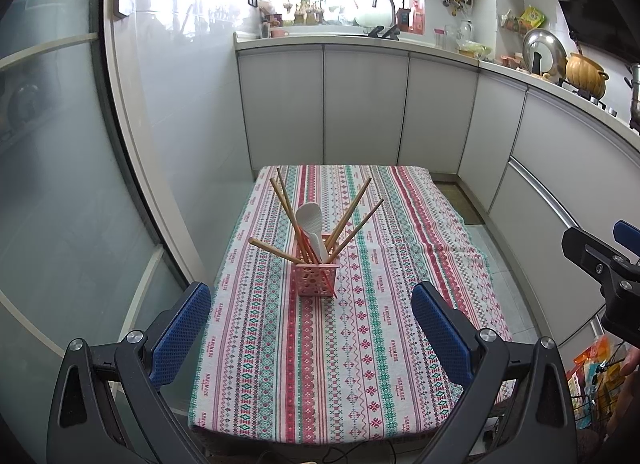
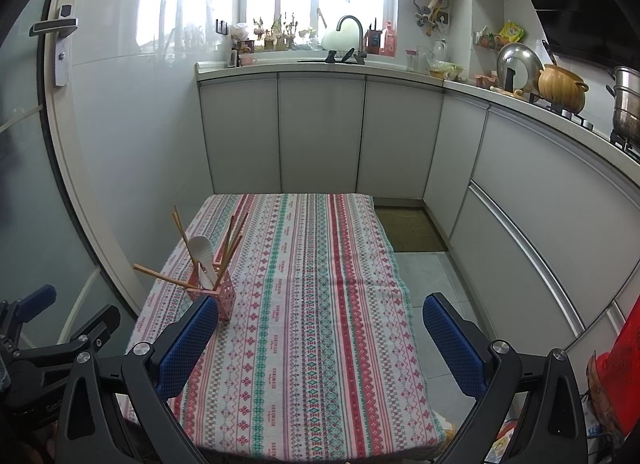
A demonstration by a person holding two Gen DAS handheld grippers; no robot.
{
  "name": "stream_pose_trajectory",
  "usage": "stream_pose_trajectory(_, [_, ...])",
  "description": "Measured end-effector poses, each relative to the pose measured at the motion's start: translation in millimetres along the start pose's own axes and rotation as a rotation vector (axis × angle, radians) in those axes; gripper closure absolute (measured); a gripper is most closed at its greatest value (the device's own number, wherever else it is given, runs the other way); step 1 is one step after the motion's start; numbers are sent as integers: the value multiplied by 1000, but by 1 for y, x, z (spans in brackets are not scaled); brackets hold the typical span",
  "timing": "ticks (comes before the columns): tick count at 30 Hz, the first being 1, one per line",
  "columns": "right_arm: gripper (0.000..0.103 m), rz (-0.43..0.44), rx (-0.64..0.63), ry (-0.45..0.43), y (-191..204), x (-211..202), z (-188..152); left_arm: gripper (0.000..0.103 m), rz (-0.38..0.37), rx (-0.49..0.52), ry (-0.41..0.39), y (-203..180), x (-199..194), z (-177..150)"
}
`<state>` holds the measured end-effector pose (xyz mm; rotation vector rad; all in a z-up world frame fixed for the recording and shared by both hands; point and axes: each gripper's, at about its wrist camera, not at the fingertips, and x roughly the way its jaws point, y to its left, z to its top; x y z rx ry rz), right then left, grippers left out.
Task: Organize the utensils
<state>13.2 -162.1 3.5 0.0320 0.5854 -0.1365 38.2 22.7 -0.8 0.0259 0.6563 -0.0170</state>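
A pink perforated utensil holder (image 1: 317,279) stands upright near the middle of the patterned tablecloth (image 1: 372,344). Several wooden chopsticks (image 1: 351,216) fan out of it, beside a white rice paddle (image 1: 310,220). My left gripper (image 1: 311,300) hangs open in front of the holder, with nothing between its blue pads. In the right wrist view the same holder (image 2: 216,300) sits at the cloth's left side with the paddle (image 2: 203,254) and chopsticks (image 2: 160,275). My right gripper (image 2: 316,314) is open and empty over the cloth (image 2: 320,304), to the right of the holder.
White kitchen cabinets (image 1: 364,104) run behind and along the right of the table. A counter holds a sink faucet (image 1: 385,4), an orange pot (image 1: 585,74) and a pan lid (image 1: 542,50). A glass door (image 1: 48,184) stands left. A floor mat (image 2: 408,230) lies beyond the table.
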Motion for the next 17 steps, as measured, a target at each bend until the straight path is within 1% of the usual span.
stream_pose_trajectory(17, [0,4,-5,12,1,4,0,1,-3,-4,12,-2,6,-1])
